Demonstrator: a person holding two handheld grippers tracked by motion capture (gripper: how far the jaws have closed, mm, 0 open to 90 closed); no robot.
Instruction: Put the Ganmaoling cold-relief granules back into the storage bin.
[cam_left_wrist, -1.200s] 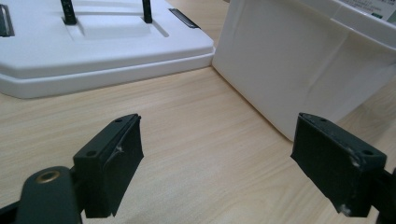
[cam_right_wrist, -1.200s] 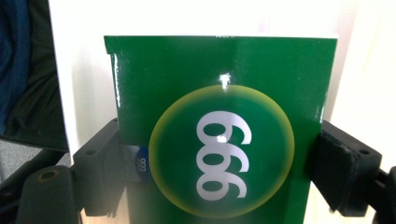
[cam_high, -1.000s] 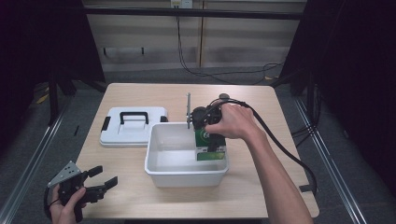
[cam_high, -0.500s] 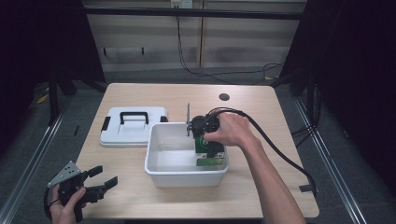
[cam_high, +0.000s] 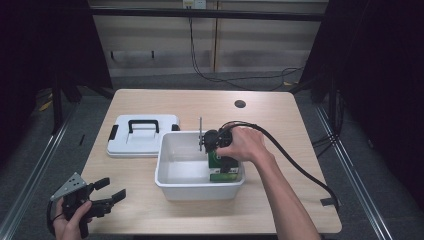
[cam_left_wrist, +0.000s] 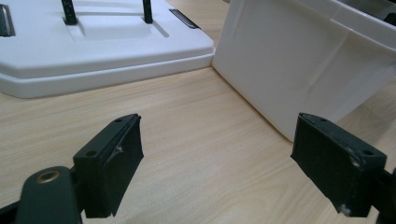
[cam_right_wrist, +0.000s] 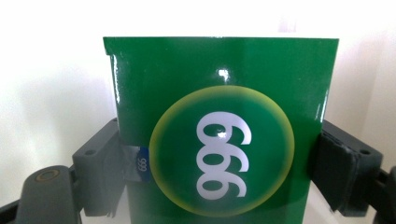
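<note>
Right gripper (cam_high: 220, 159) clamped on green box (cam_right_wrist: 224, 126), jaws pressing its two narrow sides. Box stands inside white bin (cam_high: 172, 180), at right end near wall. Judged light, stiff carton; glossy faces likely slippery, walls may dent under hard squeeze. Best hold: mid-height across narrow sides, as now, pads flat. Left gripper (cam_left_wrist: 233, 172) wide, holding nothing, low over table (cam_left_wrist: 196, 140), near bin and lid (cam_left_wrist: 93, 46).

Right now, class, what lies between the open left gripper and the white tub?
Only bare wooden table, as the left gripper view shows past the left gripper to the white tub.
</note>
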